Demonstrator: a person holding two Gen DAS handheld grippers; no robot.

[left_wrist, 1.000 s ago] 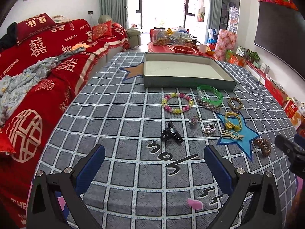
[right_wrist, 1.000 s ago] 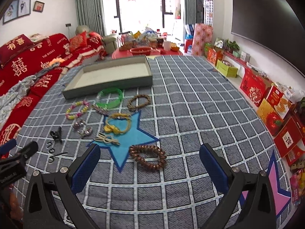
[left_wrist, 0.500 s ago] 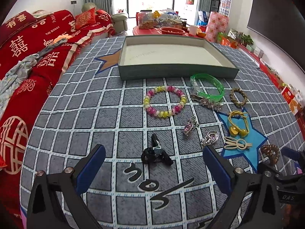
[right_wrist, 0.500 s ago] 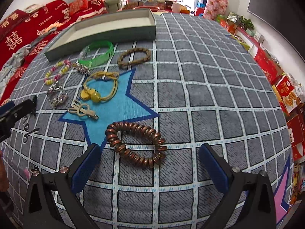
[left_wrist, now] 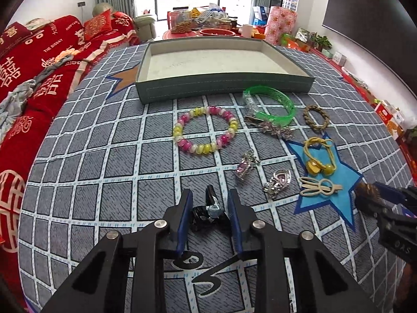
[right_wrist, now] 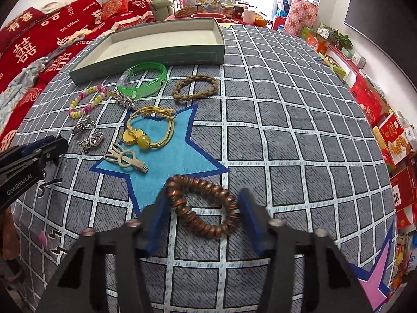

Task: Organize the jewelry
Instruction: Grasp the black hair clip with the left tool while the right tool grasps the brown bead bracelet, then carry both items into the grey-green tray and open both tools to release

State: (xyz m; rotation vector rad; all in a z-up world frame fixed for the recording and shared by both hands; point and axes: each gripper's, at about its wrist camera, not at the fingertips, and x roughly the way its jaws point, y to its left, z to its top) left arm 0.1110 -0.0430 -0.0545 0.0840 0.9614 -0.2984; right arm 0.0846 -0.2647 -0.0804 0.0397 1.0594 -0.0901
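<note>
Left gripper [left_wrist: 209, 206] jaws just closing in, black hair clip [left_wrist: 208, 212] sitting between the blue pads, contact hard to call. Right gripper [right_wrist: 203, 207] jaws closing too, pads touching both sides of the brown coil bracelet [right_wrist: 202, 206]. Beyond both pairs of jaws, the grey tray [left_wrist: 224, 84] waits, beaded bracelet [left_wrist: 204, 134] just before it.

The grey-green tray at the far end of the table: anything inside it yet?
The tray shows only bare pale lining; no jewelry lies in it. Its near wall hides a thin strip of floor just behind it in both views, so that strip cannot be checked.
</note>
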